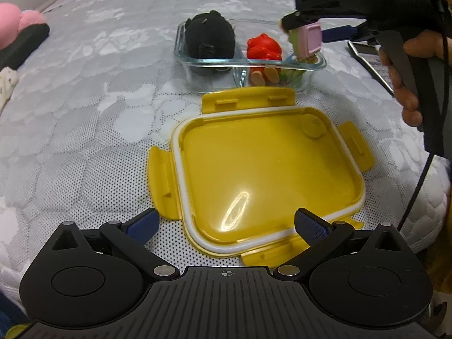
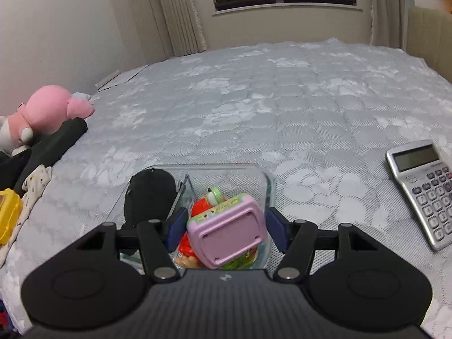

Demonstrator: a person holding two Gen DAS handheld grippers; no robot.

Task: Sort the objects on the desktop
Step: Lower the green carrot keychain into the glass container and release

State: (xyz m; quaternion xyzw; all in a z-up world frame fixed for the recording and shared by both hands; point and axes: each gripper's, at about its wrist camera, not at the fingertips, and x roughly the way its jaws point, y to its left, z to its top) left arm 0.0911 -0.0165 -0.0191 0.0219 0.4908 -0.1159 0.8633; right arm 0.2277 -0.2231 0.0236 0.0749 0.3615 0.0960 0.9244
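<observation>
A clear glass divided container (image 1: pixel 195 61) (image 2: pixel 269 186) sits on the bed. It holds a black plush (image 1: pixel 210 38) (image 2: pixel 149 195) in one side and a red toy (image 1: pixel 264 47) (image 2: pixel 202 206) with small items in the other. A pink and green toy (image 1: pixel 308 41) (image 2: pixel 228 231) stands tilted over the right compartment between the fingers of my right gripper (image 1: pixel 316 32) (image 2: pixel 226 228), whose jaws stand apart from it. The yellow lid (image 1: pixel 262 169) lies upside down in front of the container. My left gripper (image 1: pixel 226 223) is open and empty over the lid's near edge.
A silver calculator (image 2: pixel 423 186) (image 1: pixel 370 59) lies right of the container. A pink plush (image 2: pixel 50 110) (image 1: pixel 17 19), dark cloth (image 2: pixel 48 147) and a yellow object (image 2: pixel 8 214) sit at the left. The patterned bedspread (image 2: pixel 282 99) stretches behind.
</observation>
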